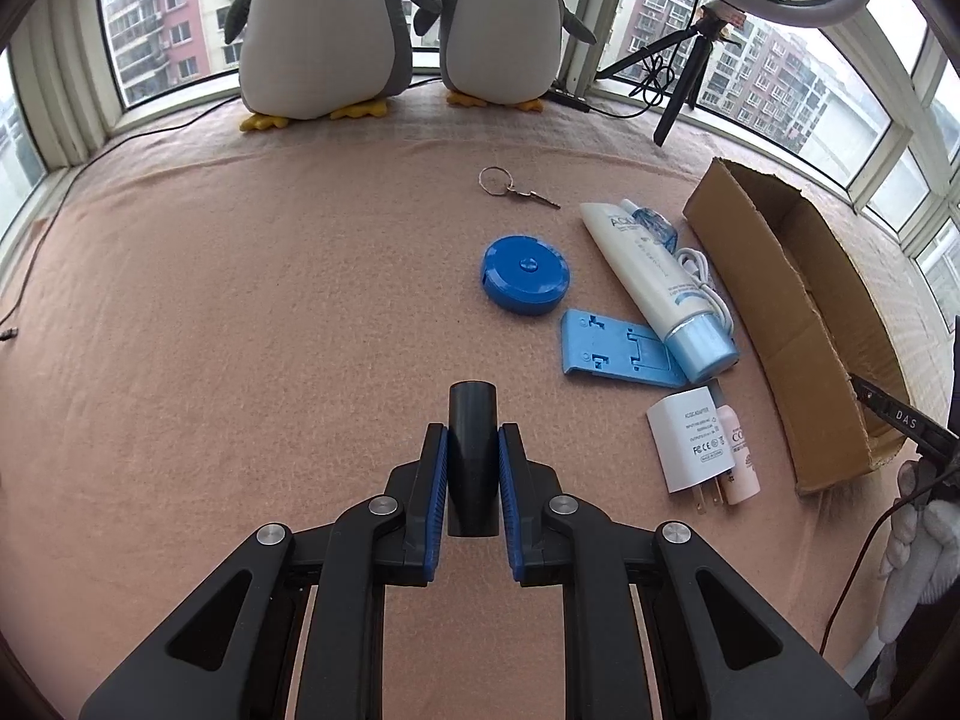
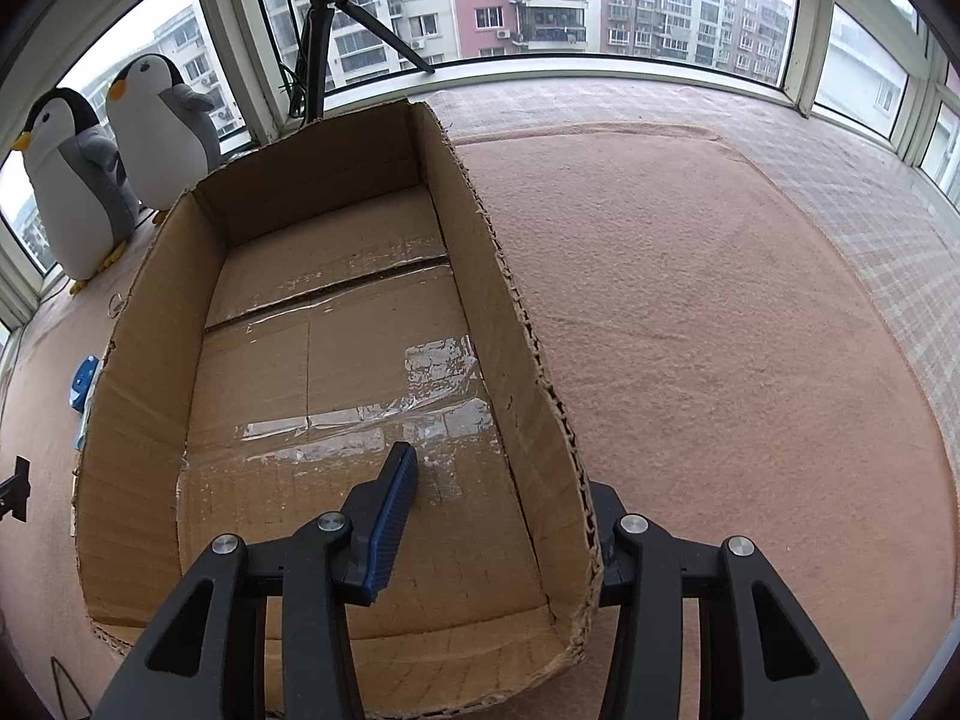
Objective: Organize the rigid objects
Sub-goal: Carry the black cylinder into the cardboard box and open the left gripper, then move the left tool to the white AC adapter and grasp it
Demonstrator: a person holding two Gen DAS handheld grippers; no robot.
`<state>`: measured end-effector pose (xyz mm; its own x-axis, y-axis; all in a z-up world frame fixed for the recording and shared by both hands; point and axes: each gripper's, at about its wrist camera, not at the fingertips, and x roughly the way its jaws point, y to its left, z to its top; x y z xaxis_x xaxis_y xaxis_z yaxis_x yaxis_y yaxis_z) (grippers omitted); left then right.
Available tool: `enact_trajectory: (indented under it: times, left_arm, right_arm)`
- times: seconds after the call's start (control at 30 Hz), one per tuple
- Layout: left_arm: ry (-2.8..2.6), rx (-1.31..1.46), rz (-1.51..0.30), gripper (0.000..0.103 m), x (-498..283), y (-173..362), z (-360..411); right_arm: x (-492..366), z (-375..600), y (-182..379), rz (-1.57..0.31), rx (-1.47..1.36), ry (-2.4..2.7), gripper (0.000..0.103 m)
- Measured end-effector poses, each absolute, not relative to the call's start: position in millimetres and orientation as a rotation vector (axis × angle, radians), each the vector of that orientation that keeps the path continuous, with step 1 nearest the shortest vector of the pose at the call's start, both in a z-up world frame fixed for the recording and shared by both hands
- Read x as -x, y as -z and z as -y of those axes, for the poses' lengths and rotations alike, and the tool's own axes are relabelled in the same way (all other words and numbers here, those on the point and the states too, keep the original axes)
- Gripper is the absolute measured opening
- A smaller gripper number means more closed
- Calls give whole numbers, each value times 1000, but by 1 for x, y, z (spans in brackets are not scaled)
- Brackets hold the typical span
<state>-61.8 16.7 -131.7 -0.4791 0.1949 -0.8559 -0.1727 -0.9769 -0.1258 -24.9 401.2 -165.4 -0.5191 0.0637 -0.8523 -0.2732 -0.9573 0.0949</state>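
Black cylinder [image 1: 473, 456] clamped level in left gripper [image 1: 472, 468].

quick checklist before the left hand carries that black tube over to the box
1. Left tongs shut on the black tube: ok, both blue pads press its sides.
2. Cardboard box has room: ok, nothing lies on its floor.
3. Box steadied: ok, the right tongs straddle its right wall, one finger inside, one outside; whether they pinch it, cannot tell.
4. Path to the box: not ok if low, the blue phone stand, white tube and charger lie between.
5. Tube lifted off the cloth: cannot tell.
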Motion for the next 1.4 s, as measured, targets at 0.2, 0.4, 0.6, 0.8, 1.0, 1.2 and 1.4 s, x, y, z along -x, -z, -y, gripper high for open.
enact_trajectory:
  times: [0.2, 0.4, 0.6, 0.8, 1.0, 1.2, 1.4]
  left_arm:
    - [-2447, 1327, 28, 15, 70, 94, -63]
    - [-2313, 1218, 10, 15, 80, 75, -136]
    - [-2215, 1189, -59, 15, 82, 82, -201]
    - [-2183, 1195, -106, 15, 83, 90, -230]
    - [-2168, 1194, -125, 18, 85, 89, -236]
    - [-2221, 1163, -139, 71, 83, 83, -229]
    - [-2242, 1169, -101, 71, 86, 80, -213]
  right_arm:
    - [24, -402, 166, -323, 1414, -2562, 42]
    - [23, -402, 167, -333, 1394, -2566, 42]
    - [23, -401, 167, -339, 1380, -2573, 43]
    - [23, -400, 167, -336, 1365, -2578, 43]
    - [23, -399, 167, -336, 1363, -2578, 44]
    - [23, -399, 167, -351, 1369, -2581, 47]
    - [24, -399, 167, -361, 1371, -2582, 52]
